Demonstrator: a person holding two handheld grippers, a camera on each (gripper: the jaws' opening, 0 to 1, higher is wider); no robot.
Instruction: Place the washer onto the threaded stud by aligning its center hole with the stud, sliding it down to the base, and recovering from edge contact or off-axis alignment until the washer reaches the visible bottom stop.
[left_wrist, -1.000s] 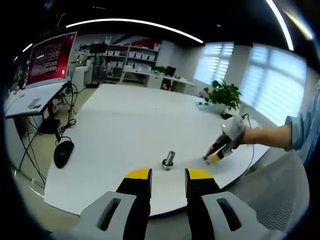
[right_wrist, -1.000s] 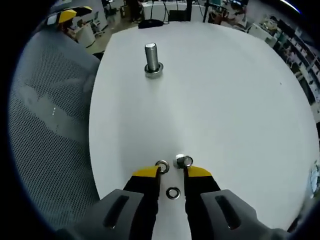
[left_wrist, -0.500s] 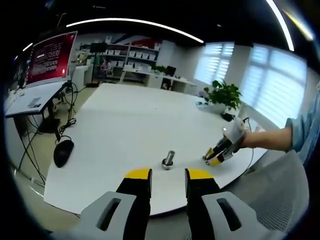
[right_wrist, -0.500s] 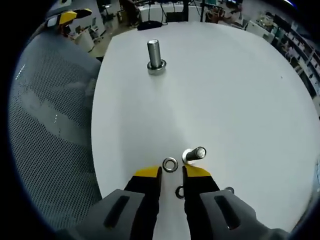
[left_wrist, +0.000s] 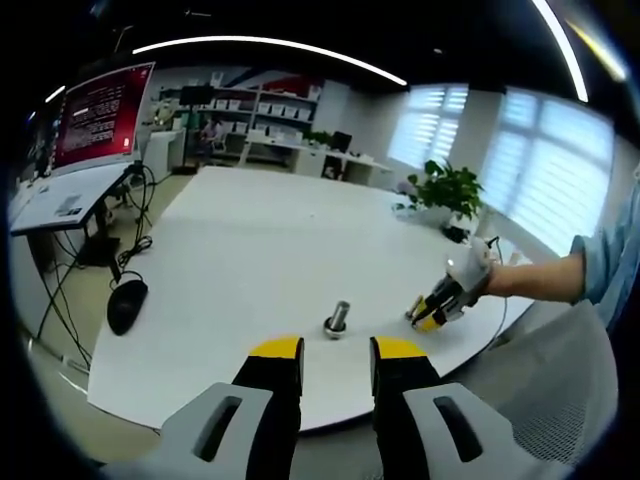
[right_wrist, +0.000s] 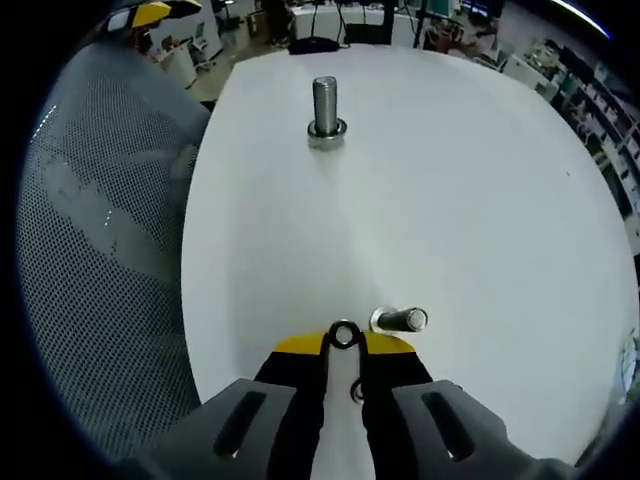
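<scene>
In the left gripper view, the left gripper (left_wrist: 336, 352) hangs parted and empty short of the upright threaded stud (left_wrist: 338, 320) on the white table (left_wrist: 250, 260). In the right gripper view, the right gripper (right_wrist: 344, 343) pinches a washer (right_wrist: 344, 334) well short of the stud, just beside a lying bolt (right_wrist: 399, 320).

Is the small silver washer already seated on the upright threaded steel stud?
No: the washer sits between the right gripper tips, far from the stud.

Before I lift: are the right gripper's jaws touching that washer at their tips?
Touching. In the right gripper view the washer sits squeezed between the right gripper jaw tips, no gap on either side.
</scene>
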